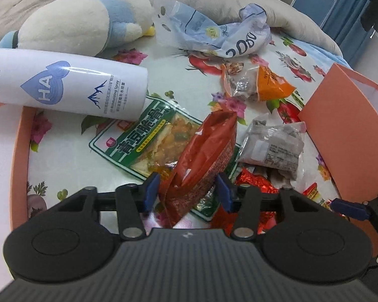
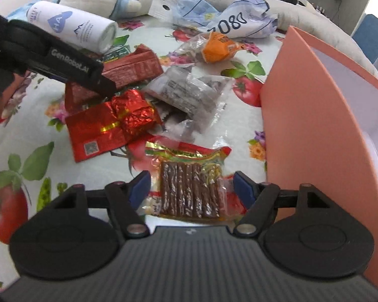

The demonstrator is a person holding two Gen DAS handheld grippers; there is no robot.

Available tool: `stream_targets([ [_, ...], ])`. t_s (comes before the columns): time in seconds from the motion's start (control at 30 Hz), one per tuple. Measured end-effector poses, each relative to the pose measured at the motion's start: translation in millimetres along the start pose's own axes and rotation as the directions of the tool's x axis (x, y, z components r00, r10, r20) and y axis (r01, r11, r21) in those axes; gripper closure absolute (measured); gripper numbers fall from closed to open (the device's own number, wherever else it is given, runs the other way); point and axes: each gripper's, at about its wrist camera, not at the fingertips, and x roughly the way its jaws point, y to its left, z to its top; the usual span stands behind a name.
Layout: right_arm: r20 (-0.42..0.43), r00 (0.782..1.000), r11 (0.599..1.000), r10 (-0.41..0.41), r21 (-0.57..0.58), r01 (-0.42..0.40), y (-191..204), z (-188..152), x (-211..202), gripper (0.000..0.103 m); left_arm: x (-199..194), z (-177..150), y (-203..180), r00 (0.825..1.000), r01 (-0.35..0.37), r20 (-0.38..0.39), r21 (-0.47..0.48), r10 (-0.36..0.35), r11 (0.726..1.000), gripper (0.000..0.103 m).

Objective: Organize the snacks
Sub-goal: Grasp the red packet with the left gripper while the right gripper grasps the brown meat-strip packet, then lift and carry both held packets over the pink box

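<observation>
My left gripper (image 1: 187, 190) is shut on a dark red snack packet (image 1: 204, 151), which stands tilted between the blue pads above a green packet (image 1: 143, 136). In the right wrist view the same gripper (image 2: 105, 83) reaches in from the left over that red packet (image 2: 136, 68). My right gripper (image 2: 191, 185) is open, its pads on either side of a clear packet of brown sticks (image 2: 189, 188) that lies flat on the flowered cloth (image 2: 37, 130). Red foil packets (image 2: 128, 115), a grey packet (image 2: 189, 93) and an orange packet (image 2: 216, 47) lie scattered beyond.
A salmon-pink box (image 2: 302, 125) stands open at the right, its wall close to my right gripper. A white spray bottle (image 1: 70, 85), a plush toy (image 1: 75, 22) and a crumpled plastic bag (image 1: 214, 32) lie at the back. A pink lid edge (image 1: 20, 138) runs along the left.
</observation>
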Motion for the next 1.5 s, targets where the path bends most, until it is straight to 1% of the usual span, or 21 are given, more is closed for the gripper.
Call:
stream_targets([
  [0.1,-0.021,0.998,0.993,0.062,0.102,-0.059,-10,1,6,0.027,-2,-3,-1,1.0,-0.008,0.02,0.01,0.008,1.0,0.053],
  [0.13,-0.018,0.997,0.99,0.076,0.117,-0.074,-12,0,6,0.026,-4,-5,0,1.0,-0.006,0.029,0.01,0.006,1.0,0.055],
  [0.17,-0.009,0.997,0.991,0.081,0.107,-0.079,-12,-2,5,0.027,-5,-7,1,0.999,-0.004,0.038,0.001,0.004,1.0,0.056],
  [0.27,0.009,0.996,0.993,0.085,0.084,-0.085,-7,-6,0,0.034,-9,-12,3,0.998,0.001,0.057,-0.027,0.001,1.0,0.061],
  [0.4,0.044,0.995,0.993,0.092,0.07,-0.095,-3,-14,-6,0.038,-17,-22,1,0.996,-0.001,0.088,-0.06,0.006,0.998,0.067],
  [0.53,0.053,0.991,0.989,0.127,0.07,-0.13,-5,-18,-13,0.042,-28,-33,-9,0.996,-0.046,0.076,-0.071,0.052,0.996,0.069],
  [0.6,0.054,0.988,0.986,0.145,0.072,-0.148,-7,-18,-19,0.047,-34,-39,-13,0.996,-0.052,0.065,-0.09,0.058,0.995,0.07],
  [0.77,0.063,0.983,0.977,0.173,0.115,-0.179,-14,-21,-37,0.048,-56,-51,-20,0.995,-0.065,0.059,-0.14,0.074,0.988,0.07],
  [0.9,0.086,0.982,0.974,0.169,0.141,-0.18,-17,-24,-57,0.048,-81,-61,-23,0.996,-0.053,0.067,-0.178,0.066,0.983,0.072],
  [1.0,0.105,0.98,0.97,0.17,0.157,-0.185,-18,-28,-76,0.048,-104,-69,-28,0.994,-0.055,0.085,-0.174,0.071,0.983,0.073],
  [1.17,0.135,0.977,0.966,0.168,0.175,-0.19,-15,-38,-108,0.048,-138,-88,-35,0.991,-0.052,0.11,-0.206,0.076,0.977,0.074],
  [1.23,0.146,0.976,0.967,0.161,0.176,-0.186,-14,-42,-120,0.048,-149,-94,-37,0.99,-0.046,0.121,-0.219,0.074,0.975,0.076],
  [1.4,0.164,0.974,0.966,0.154,0.18,-0.183,-15,-52,-144,0.049,-175,-115,-48,0.988,-0.035,0.137,-0.249,0.071,0.968,0.077],
  [1.5,0.186,0.972,0.968,0.144,0.179,-0.178,-17,-56,-160,0.049,-190,-124,-57,0.986,-0.023,0.155,-0.252,0.063,0.968,0.077],
])
